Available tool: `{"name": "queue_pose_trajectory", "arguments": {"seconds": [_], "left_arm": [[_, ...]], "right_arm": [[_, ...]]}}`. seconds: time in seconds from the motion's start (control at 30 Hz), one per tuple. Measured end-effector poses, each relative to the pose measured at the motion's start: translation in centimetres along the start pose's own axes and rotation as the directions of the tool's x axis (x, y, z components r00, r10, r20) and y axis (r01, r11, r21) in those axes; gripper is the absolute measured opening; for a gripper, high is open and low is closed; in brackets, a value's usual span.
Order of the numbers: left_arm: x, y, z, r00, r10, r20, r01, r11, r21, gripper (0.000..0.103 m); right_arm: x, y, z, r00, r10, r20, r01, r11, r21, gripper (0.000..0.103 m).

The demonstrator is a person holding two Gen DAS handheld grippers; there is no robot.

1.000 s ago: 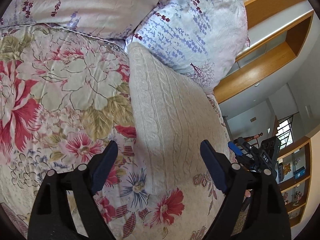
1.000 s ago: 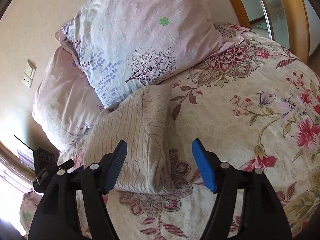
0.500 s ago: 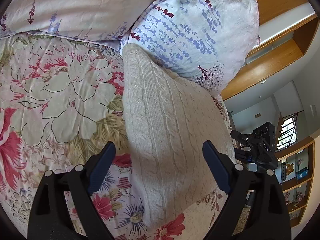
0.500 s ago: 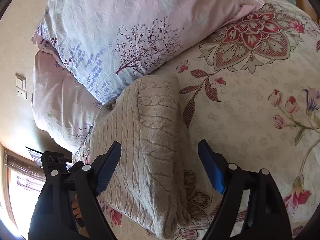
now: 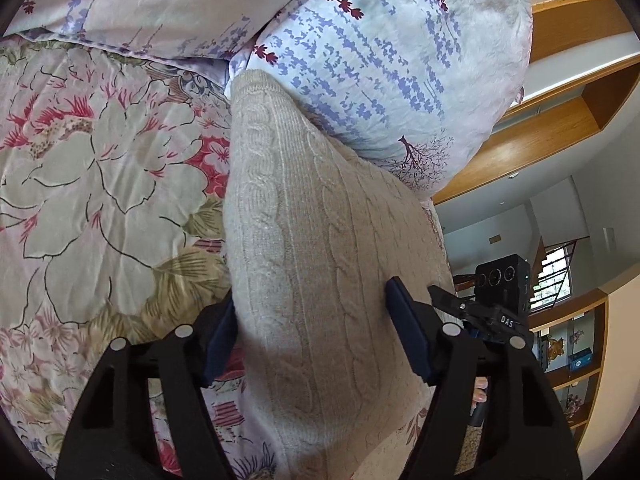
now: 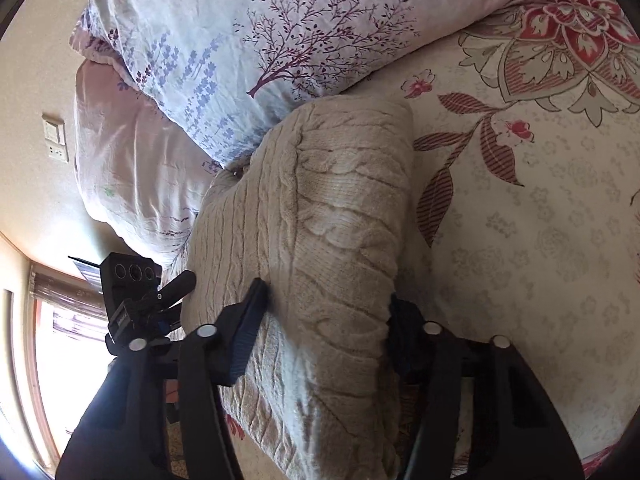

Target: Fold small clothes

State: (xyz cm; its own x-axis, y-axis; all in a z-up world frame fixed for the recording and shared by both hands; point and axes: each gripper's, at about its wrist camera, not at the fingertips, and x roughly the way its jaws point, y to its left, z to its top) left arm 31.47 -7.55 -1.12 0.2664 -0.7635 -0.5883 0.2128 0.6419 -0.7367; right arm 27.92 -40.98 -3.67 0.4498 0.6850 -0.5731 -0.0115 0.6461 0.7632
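The cream cable-knit sweater [image 5: 320,264] lay on the bed as a thick folded bundle, its far end touching the lavender-print pillow [image 5: 392,64], and each gripper straddled a near side of it: the left gripper [image 5: 310,328] and the right gripper [image 6: 328,316] both had their fingers spread wide around the bulk, pads just at the knit but not visibly pinching it. To do the step well, both should probably close together, low on all the layers, since the soft, springy knit would likely slump. The floral quilt [image 5: 104,184] beneath looked smooth and slightly slippery.
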Motion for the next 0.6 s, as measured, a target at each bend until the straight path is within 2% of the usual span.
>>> {"name": "queue_pose_trajectory", "arguments": {"seconds": [0.07, 0.17, 0.23, 0.33, 0.6], "left_arm": [[-0.3, 0.4, -0.2, 1.0, -0.014, 0.008, 0.014, 1.0, -0.017, 0.054], [-1.2, 0.9, -0.2, 0.999, -0.043, 0.018, 0.044, 0.998, -0.034, 0.04], [-2.1, 0.8, -0.2, 0.999, -0.052, 0.016, 0.052, 0.998, -0.026, 0.037], [-4.2, 0.6, -0.4, 0.999, -0.026, 0.027, 0.025, 1.0, 0.014, 0.037], [-13.3, 3.6, -1.2, 0.993, 0.033, 0.11, -0.034, 0.999, 0.007, 0.037]], "right_arm": [[0.1, -0.4, -0.3, 0.999, 0.046, 0.009, -0.046, 0.999, 0.016, 0.035], [-0.4, 0.4, -0.9, 0.998, 0.037, 0.049, -0.036, 0.999, -0.013, 0.032], [-0.6, 1.4, -1.2, 0.996, 0.039, 0.076, -0.037, 0.999, -0.029, 0.031], [-0.4, 3.4, -1.9, 0.994, 0.064, 0.093, -0.058, 0.996, -0.064, 0.03], [5.3, 9.4, -5.1, 0.994, 0.086, 0.065, -0.072, 0.98, -0.186, 0.029]]}}
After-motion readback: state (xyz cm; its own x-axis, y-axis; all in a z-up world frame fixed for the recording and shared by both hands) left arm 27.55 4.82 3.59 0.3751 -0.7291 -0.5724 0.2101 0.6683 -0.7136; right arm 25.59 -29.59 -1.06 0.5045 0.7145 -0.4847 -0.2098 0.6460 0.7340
